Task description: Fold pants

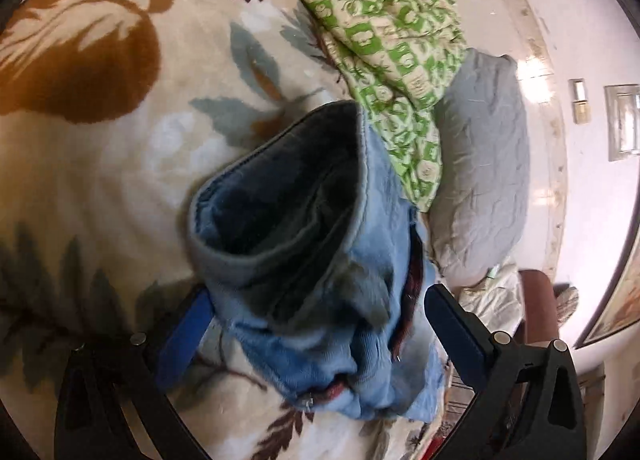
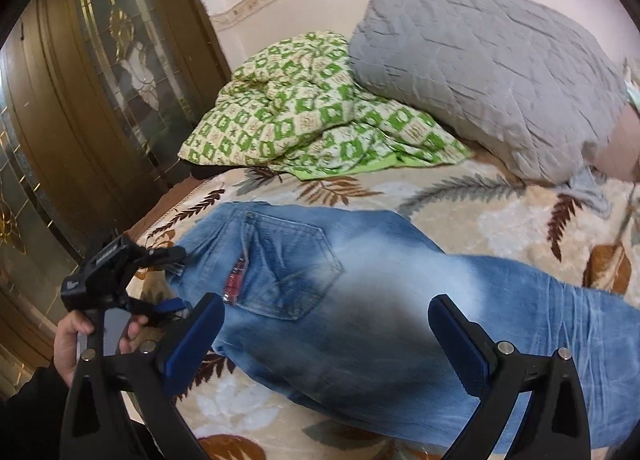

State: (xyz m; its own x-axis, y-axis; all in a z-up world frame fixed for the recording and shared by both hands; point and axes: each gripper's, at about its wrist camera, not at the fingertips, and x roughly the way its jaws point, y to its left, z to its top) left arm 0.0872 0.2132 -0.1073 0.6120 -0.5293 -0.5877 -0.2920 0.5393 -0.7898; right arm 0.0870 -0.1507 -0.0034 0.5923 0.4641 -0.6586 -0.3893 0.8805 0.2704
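jeans (image 2: pixel 360 300): legs cut off right | left-wrist view: waistband blurred

Jeans (image 2: pixel 360 300) lie flat across the leaf-print blanket (image 2: pixel 500 219), waist end toward the left, legs running off right. Behind them a patterned quilt (image 2: pixel 304 127) sits bunched on the blanket, with a pillow (image 2: pixel 492 71) resting against its right side. A door (image 2: pixel 92 99) stands at far left. The left gripper (image 2: pixel 168 284) is at the waistband, its 2 fingers spread around the bunched cloth.
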